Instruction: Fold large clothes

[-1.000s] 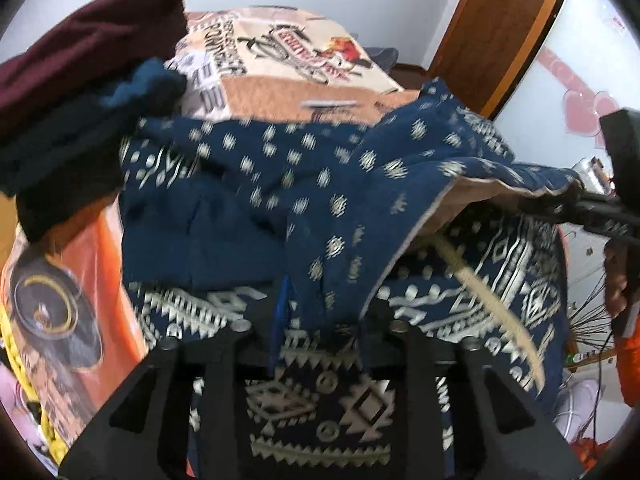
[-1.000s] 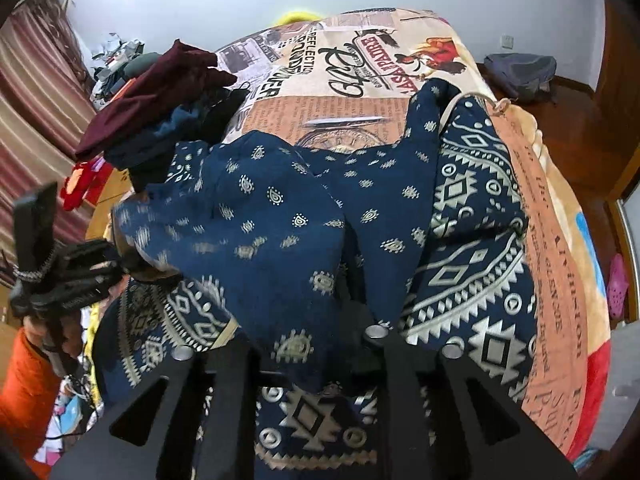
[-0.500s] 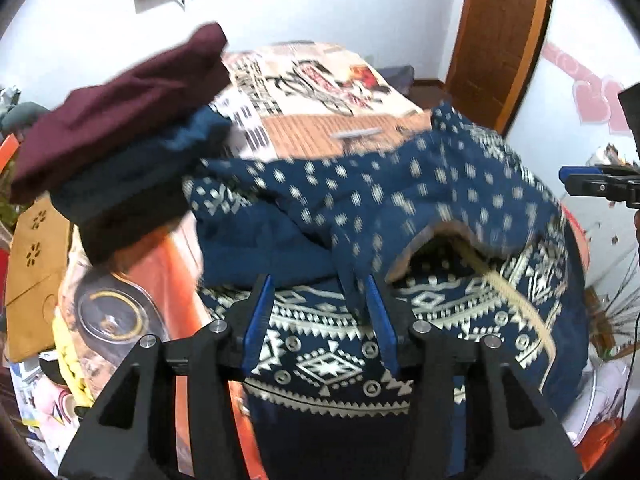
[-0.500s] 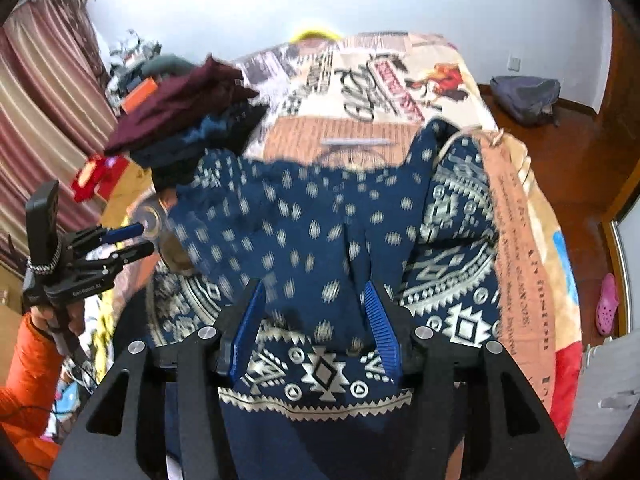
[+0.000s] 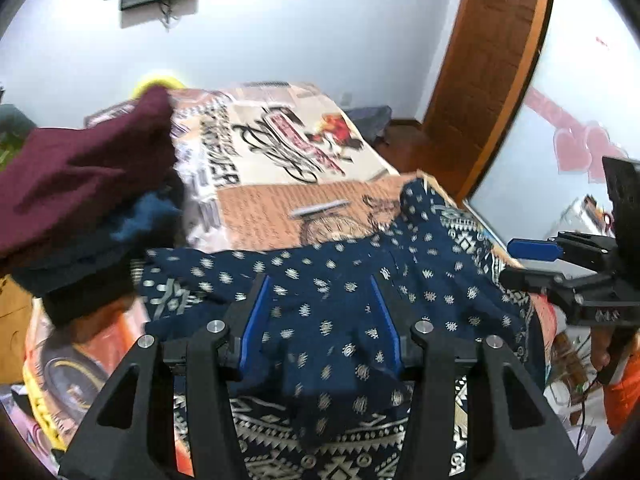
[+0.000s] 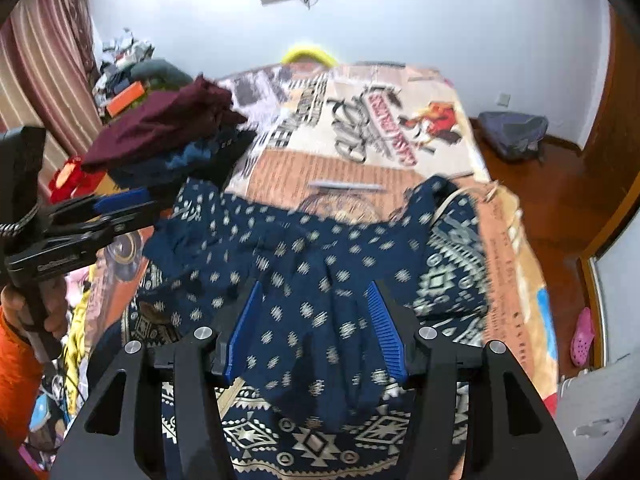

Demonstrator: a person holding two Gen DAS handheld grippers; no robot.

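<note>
A navy garment (image 5: 440, 292) with small cream motifs and a geometric border lies on the bed, its dotted upper layer folded over the patterned lower part (image 6: 312, 248). My left gripper (image 5: 320, 312) hovers above it, open, its blue pads clear of the cloth. It also shows at the left of the right wrist view (image 6: 132, 216). My right gripper (image 6: 314, 320) hangs over the same fold with its jaws opening and nothing pressed between them. It shows at the right of the left wrist view (image 5: 524, 264).
A stack of folded clothes (image 5: 80, 176) topped by a maroon piece (image 6: 160, 124) sits at the bed's left side. The printed bedspread (image 6: 380, 120) stretches beyond, with a thin grey stick (image 6: 344, 186) on it. A wooden door (image 5: 488, 60) and a grey bag (image 6: 512, 132) stand at the right.
Both grippers went from shut on the dotted fabric to open and rose away from it. The lifted layer dropped and now lies flat on the garment.
</note>
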